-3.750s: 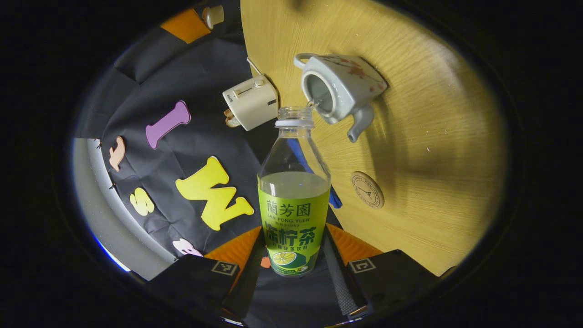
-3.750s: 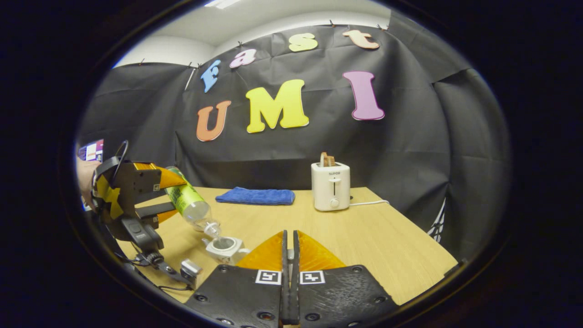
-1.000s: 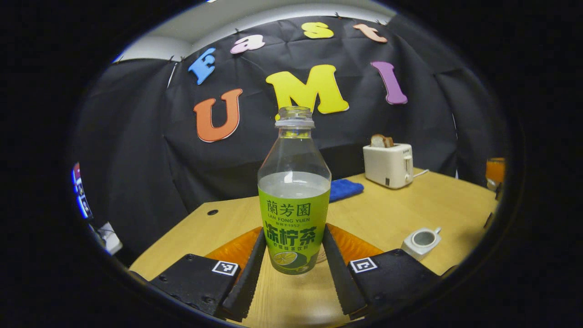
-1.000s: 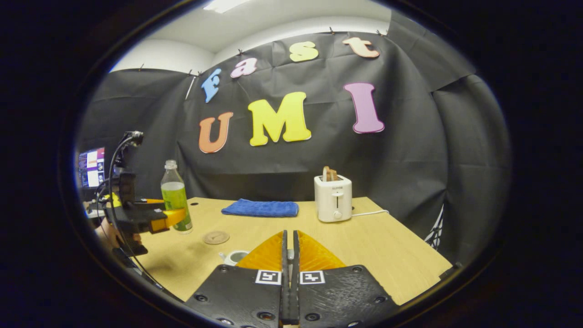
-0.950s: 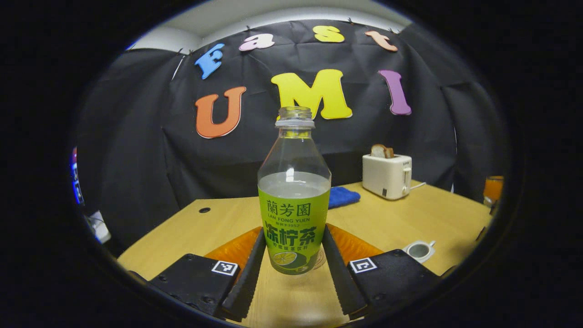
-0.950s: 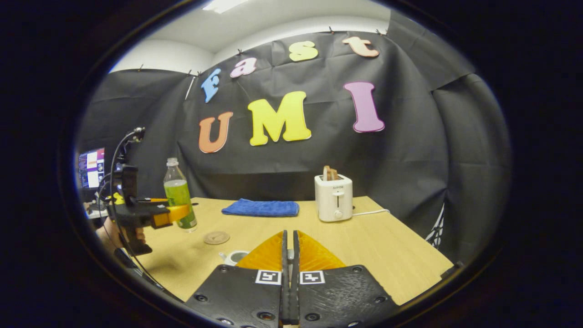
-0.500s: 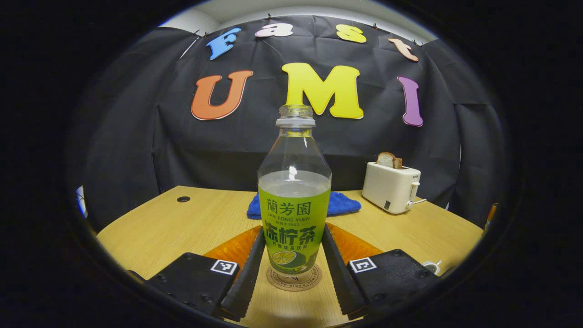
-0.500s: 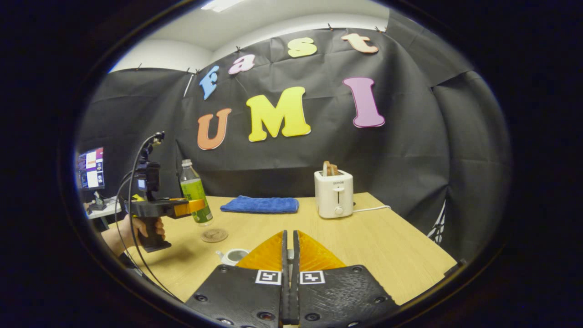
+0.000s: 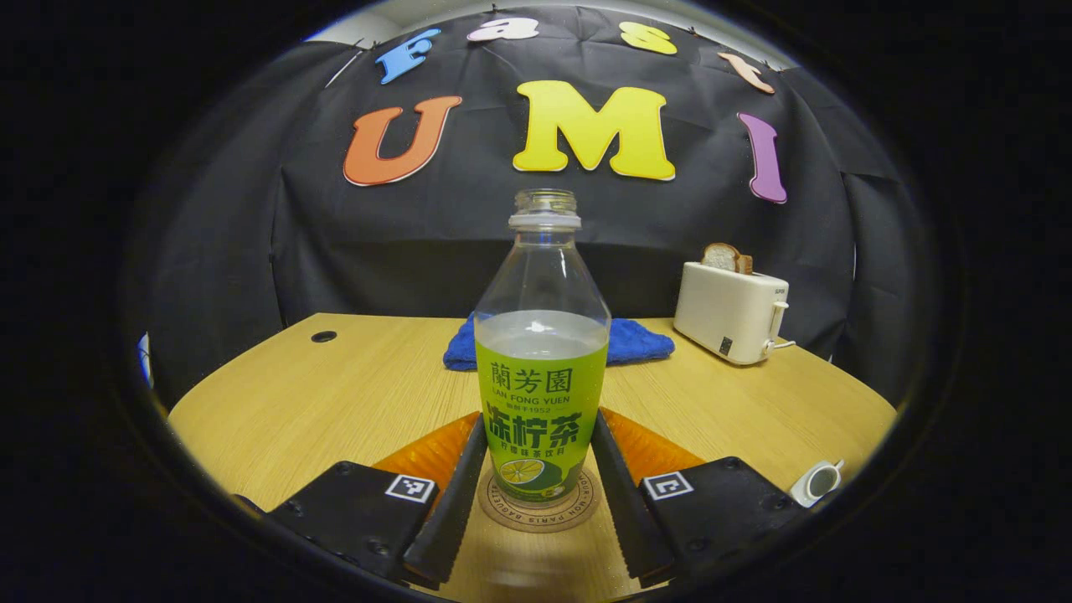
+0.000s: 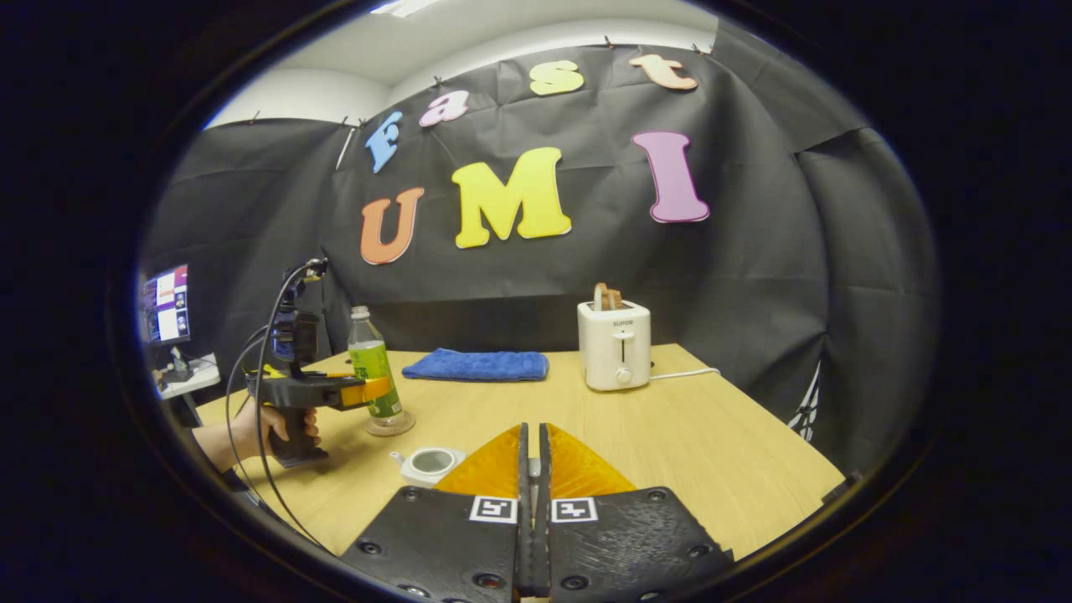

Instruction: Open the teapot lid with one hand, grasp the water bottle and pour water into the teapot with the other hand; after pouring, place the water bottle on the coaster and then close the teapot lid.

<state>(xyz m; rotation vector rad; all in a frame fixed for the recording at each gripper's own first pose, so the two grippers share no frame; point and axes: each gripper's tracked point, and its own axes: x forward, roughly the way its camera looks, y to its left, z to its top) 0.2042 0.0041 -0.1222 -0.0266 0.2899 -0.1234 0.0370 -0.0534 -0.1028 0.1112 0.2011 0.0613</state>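
Your left tool (image 9: 536, 502) holds the bottle (image 9: 542, 368) upright, one finger on each side of its green label. The bottle's base is over the round coaster (image 9: 540, 512), which lies on the tabletop (image 9: 352, 394); you cannot tell whether base and coaster touch. The bottle is uncapped and roughly half full. In the left gripper view the open teapot (image 9: 816, 483) sits at 4 o'clock from the bottle, well apart, with the blue cloth (image 9: 636, 342) just behind the bottle and the toaster (image 9: 730, 301) at 2 o'clock. In the right gripper view your right tool (image 10: 533, 502) has its fingers closed together with no gap visible between them. There the teapot (image 10: 429, 463) lies at 10 o'clock from the fingertips, its lid off.
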